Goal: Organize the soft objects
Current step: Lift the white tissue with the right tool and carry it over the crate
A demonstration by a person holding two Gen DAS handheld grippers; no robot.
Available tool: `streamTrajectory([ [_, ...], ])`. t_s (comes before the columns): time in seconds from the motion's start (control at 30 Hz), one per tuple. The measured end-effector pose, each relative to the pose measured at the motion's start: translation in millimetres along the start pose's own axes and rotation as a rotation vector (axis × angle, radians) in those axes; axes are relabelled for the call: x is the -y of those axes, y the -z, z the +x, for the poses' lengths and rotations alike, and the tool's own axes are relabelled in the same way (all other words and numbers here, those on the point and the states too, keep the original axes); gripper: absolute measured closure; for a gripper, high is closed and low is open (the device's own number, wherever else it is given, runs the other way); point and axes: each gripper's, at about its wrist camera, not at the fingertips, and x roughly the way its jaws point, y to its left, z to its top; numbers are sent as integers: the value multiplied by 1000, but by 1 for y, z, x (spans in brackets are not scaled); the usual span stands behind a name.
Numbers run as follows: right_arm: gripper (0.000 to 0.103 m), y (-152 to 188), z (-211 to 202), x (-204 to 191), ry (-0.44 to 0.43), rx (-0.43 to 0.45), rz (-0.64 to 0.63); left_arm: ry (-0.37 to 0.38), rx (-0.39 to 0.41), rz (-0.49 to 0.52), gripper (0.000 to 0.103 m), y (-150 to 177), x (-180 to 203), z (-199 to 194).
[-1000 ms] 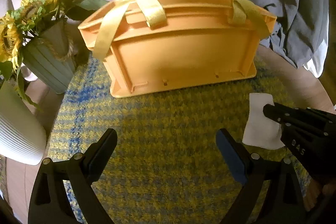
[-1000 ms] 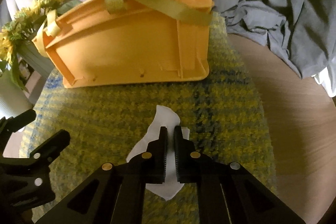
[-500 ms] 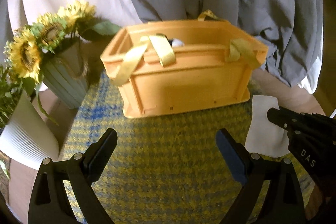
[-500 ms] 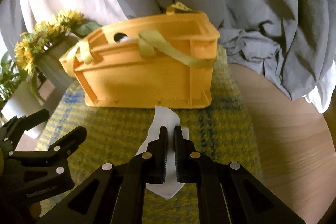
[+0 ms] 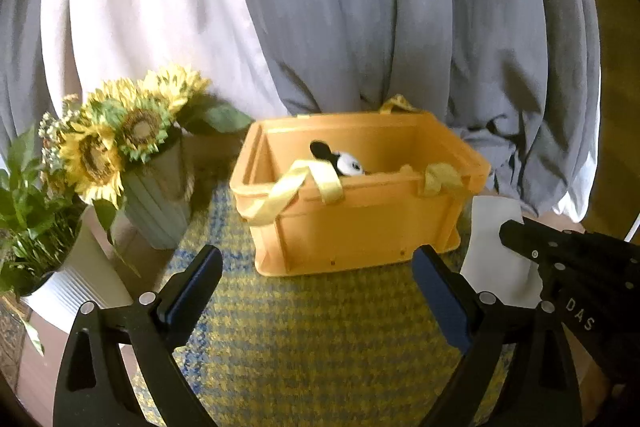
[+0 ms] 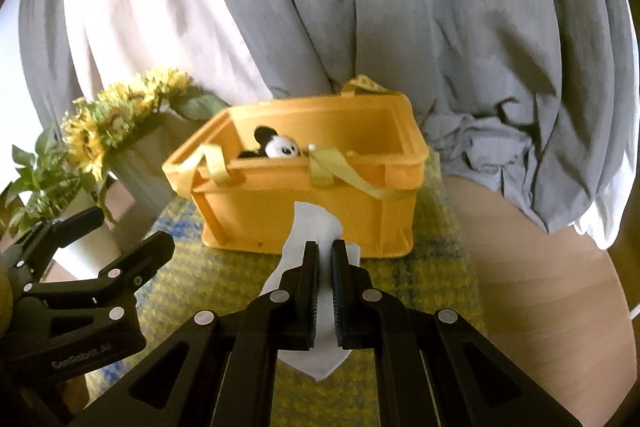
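Observation:
An orange plastic crate (image 5: 360,223) with yellow fabric straps stands on a yellow-and-blue woven mat (image 5: 320,339). A black-and-white panda plush (image 5: 344,163) lies inside it, also showing over the rim as the panda (image 6: 282,147) in the right wrist view. My right gripper (image 6: 324,247) is shut on a white cloth (image 6: 316,227), which hangs from its pads in front of the crate (image 6: 304,215). My left gripper (image 5: 318,259) stands wide open with nothing in it, short of the crate. The cloth (image 5: 492,251) shows at its right.
A ribbed vase of sunflowers (image 5: 156,203) and a white pot with a green plant (image 5: 76,287) stand left of the crate. Grey and white curtains (image 5: 320,7) hang behind it. Bare wooden tabletop (image 6: 540,287) lies to the right of the mat.
Both grippers have risen and drawn back from the crate. The crate's inside and the panda have come into view. The white cloth has stayed in the right gripper.

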Motion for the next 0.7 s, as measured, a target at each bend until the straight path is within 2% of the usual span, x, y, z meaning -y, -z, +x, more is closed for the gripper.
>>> streamTrajectory([
  [0.43,96,-38,-24,-7,-15,161,-21,-31,144,-3,3,-33,-5,-26],
  [0.7,96,-65,-24,-11,-10,246,-52,-59,190,-11,3,-50,-13,-24],
])
